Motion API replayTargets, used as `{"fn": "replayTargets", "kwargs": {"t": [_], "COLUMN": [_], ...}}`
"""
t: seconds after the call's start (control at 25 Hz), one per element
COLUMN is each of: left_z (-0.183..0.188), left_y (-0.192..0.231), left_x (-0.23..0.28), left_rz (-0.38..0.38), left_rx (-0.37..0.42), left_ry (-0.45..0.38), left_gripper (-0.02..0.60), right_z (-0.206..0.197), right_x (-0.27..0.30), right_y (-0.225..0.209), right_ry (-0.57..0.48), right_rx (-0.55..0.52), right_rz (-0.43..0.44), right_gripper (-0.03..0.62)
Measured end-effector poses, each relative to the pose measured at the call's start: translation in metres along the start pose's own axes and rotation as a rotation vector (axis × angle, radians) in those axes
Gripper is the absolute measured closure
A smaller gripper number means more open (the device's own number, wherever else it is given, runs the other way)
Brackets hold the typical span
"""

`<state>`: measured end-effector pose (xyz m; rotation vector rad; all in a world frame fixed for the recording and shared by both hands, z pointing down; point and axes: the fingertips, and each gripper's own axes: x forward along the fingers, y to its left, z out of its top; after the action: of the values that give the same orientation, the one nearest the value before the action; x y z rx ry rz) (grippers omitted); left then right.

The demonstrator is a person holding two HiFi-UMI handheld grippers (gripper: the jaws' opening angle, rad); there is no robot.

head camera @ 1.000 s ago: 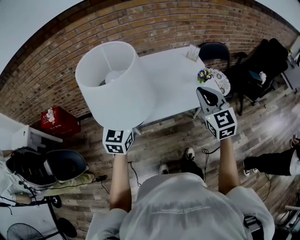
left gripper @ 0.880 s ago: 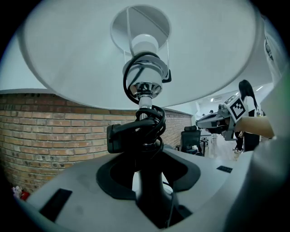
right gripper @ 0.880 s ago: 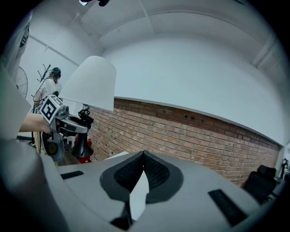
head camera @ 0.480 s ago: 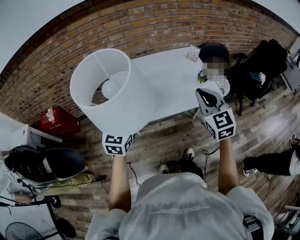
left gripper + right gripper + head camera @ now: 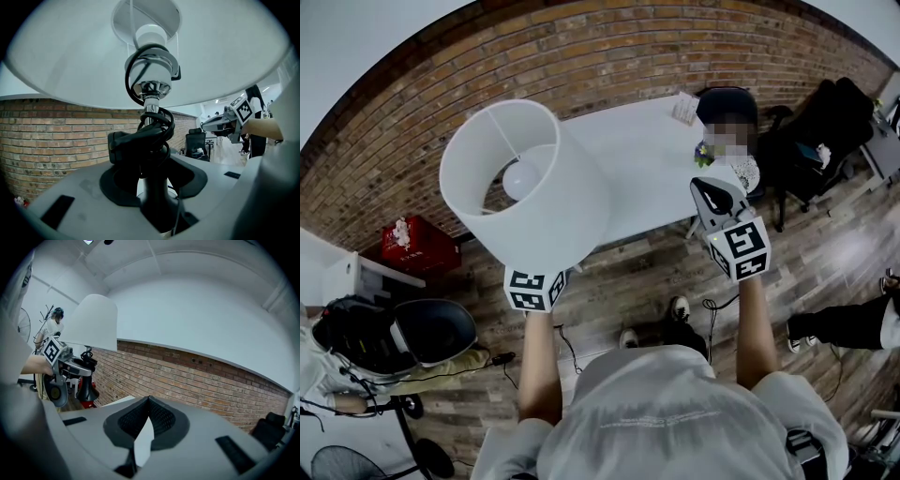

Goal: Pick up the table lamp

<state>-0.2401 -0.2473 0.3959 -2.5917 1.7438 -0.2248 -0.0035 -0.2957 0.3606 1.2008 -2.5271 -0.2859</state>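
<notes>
The left gripper (image 5: 153,185) is clenched on the table lamp (image 5: 567,211). In the left gripper view, its 2 black pads (image 5: 115,186) press from either side on the lamp's dark stem (image 5: 157,200), low in the centre of the frame. A black cable (image 5: 150,129) is wound in loops around the stem above the grip, up to the chrome socket (image 5: 151,70). The lamp is held tilted, off the white table (image 5: 652,159). In the head view, the white shade (image 5: 581,187) fills the area upper left of centre. Its open end faces the camera, and the bulb (image 5: 520,176) is visible inside. The left gripper's marker cube (image 5: 534,286) sits just below the shade. The right gripper (image 5: 147,401) is at centre right in the head view, well apart from the lamp. Its 2 jaws meet tip to tip with nothing gripped. A red box (image 5: 417,244) stands at the left of the frame beside the brick wall (image 5: 609,52). A dark chair (image 5: 727,101) stands at the upper right, beyond the table.
</notes>
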Motion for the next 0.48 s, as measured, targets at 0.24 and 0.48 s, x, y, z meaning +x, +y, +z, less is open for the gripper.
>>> {"fn": "replayTargets", "kwargs": {"t": [0.24,0.48], "left_z": [-0.0010,-0.0091], "left_y": [-0.0012,-0.0010], "left_x": [0.0053,0.0072], "left_rz": [-0.010,-0.020], "left_rx": [-0.001,-0.015], "left_ry": [0.008,0.024], "left_gripper": [0.420,0.420], "right_z": [-0.0048,-0.0100], "right_x": [0.0027,0.0058], "right_y": [-0.0007,-0.0008], "right_ry": [0.006,0.021], "right_rx": [0.007,0.015], "right_rz": [0.001,0.003], "right_gripper": [0.582,0.582]}}
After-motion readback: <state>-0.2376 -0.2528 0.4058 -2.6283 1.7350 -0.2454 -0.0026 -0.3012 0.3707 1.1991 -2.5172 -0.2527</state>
